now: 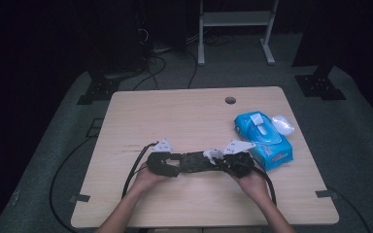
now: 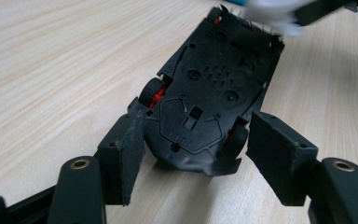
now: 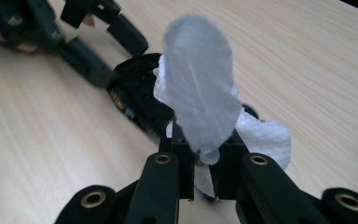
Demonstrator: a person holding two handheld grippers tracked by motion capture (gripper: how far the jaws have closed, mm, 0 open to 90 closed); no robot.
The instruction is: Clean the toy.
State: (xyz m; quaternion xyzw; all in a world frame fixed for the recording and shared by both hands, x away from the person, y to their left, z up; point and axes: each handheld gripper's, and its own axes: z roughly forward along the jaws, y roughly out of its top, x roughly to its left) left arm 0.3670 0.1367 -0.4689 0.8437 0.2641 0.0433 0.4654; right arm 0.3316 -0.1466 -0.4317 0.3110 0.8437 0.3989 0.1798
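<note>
Black plastic underside: the toy car (image 2: 212,98) lies upside down on the wooden table (image 1: 184,116), chassis up, red wheel hubs showing, between the two grippers.
Step in hand: wiping the car's underside, as I judge it; the white wet wipe (image 3: 200,102) sits at the car's far end, seen from the left gripper view.
Left gripper (image 2: 196,149): jaws partly open, a pad at each side of the car's near end; the left pad looks to touch the body, the right one stands just beside the wheel. A loose brace, not a firm clamp.
Right gripper (image 3: 200,163): jaws closed on the wipe, which sticks up between them and bulges out beside them.
Next move: probably drag the wipe along the chassis while the left jaws close enough to stop the car sliding.
Nearby: blue wet-wipe pack (image 1: 263,135), just beside the right hand (image 1: 252,182).
</note>
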